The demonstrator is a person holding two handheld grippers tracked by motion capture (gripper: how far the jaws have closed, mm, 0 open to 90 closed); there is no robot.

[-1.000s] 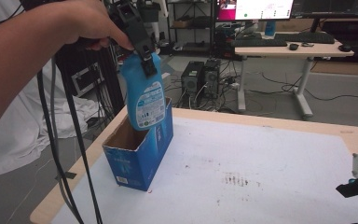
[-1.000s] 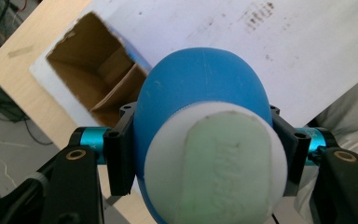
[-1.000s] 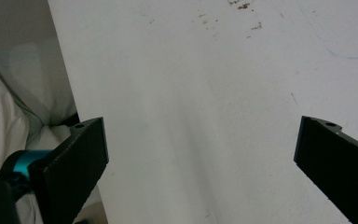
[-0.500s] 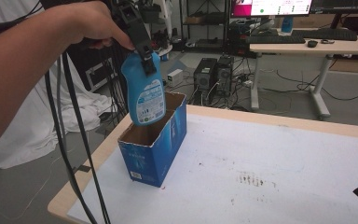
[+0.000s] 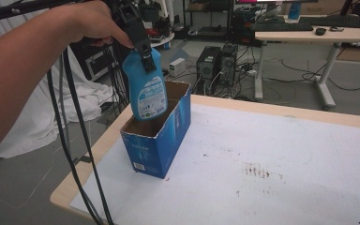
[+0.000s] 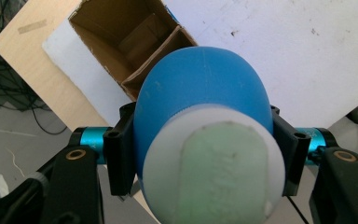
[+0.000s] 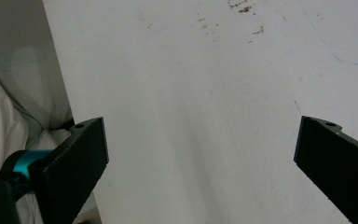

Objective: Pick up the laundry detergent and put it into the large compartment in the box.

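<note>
- Far left, above the table: your left hand (image 5: 82, 23) holds the left gripper (image 5: 143, 47) with its jaws clamped on the shoulders of the blue bottle (image 5: 145, 84); the bottle hangs label outward, its base just over the open blue box (image 5: 157, 136); keep the clamp firm, since the rounded plastic looks likely to slip if you ease off early.
- Seen along the left gripper (image 6: 200, 154): the blue bottle (image 6: 200, 102) bulges between the two black jaws, and the blue box (image 6: 121, 42) lies beyond it with a cardboard divider across its inside; the bottle's base seems to sit close above that divider, so pick one compartment and centre over it before you lower.
- At the box, near the table's left edge: the bottle tilts a little off upright; square it to the walls, then go straight down and slowly; a base catching the rim could tip the light carton.
- Release only when the bottle rests on the bottom.
- Right side: the right gripper (image 7: 200, 163) hangs over the bare white table sheet (image 7: 191, 84), jaws wide apart and holding nothing; well apart from the box, it could come across to steady the carton if it shifts.
</note>
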